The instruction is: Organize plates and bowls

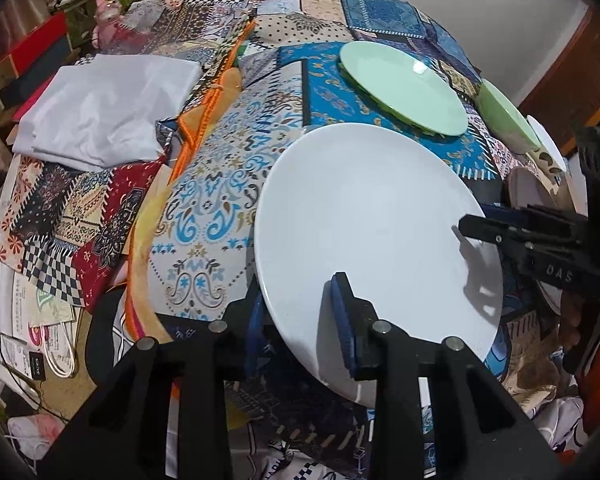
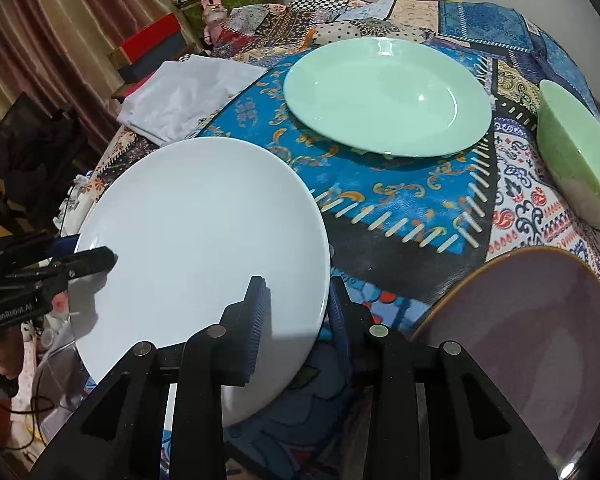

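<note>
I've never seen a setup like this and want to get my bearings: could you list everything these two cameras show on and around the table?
white plate: one, white, near edge of the table, gripped at two sides of its rim
green plate: one, pale green, flat on the cloth beyond the white plate
green bowl: one, pale green, right of the green plate
purple plate: one, dull purple with a brown rim, near right
patchwork tablecloth: one, many colours, covering the table
white cloth: one, white, folded, far left of the table
pink toy rabbit: one, pink, beyond the table's far left
left gripper: one, black with blue pads, shut on the white plate's rim
right gripper: one, black with blue pads, shut on the opposite rim
</note>
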Available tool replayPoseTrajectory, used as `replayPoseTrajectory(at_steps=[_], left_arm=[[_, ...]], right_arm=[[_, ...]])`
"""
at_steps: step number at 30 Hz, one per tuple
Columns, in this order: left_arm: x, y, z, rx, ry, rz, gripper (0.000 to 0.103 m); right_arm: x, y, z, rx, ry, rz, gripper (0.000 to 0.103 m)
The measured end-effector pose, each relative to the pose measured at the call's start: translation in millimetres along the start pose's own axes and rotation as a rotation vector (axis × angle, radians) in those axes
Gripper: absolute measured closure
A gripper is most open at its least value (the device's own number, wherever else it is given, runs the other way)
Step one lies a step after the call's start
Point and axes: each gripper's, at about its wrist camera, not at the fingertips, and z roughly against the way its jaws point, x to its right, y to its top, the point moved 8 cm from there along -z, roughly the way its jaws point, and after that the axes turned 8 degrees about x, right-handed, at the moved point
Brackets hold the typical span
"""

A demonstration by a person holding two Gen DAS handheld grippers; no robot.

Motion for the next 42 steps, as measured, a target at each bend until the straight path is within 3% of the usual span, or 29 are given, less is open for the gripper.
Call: replayPoseTrajectory(at_steps=[4, 9, 14, 24, 42], left_arm=[[-1, -1, 0, -0.004, -0.005, 0.006, 0.070], [1, -2, 0, 0.001, 0.005, 0.006, 0.070], [3, -1, 2, -0.003, 0.030, 0.015, 0.070], [13, 2, 9, 0.011, 0.023, 0.031, 0.070], [79, 34, 37, 0.096, -0.034, -0.037, 0.070]], right_arm=[[-1, -3, -1, -0.003, 0.015, -0.016, 0.072], [-5, -4, -4, 0.013, -0.033, 0.033, 0.068], [2, -1, 0, 0.018, -0.012, -0.029, 0.074], [9, -1, 22, 0.063, -0.004, -0.086, 0.075], [44, 4, 91, 0.213, -0.046, -0.157, 0.075]])
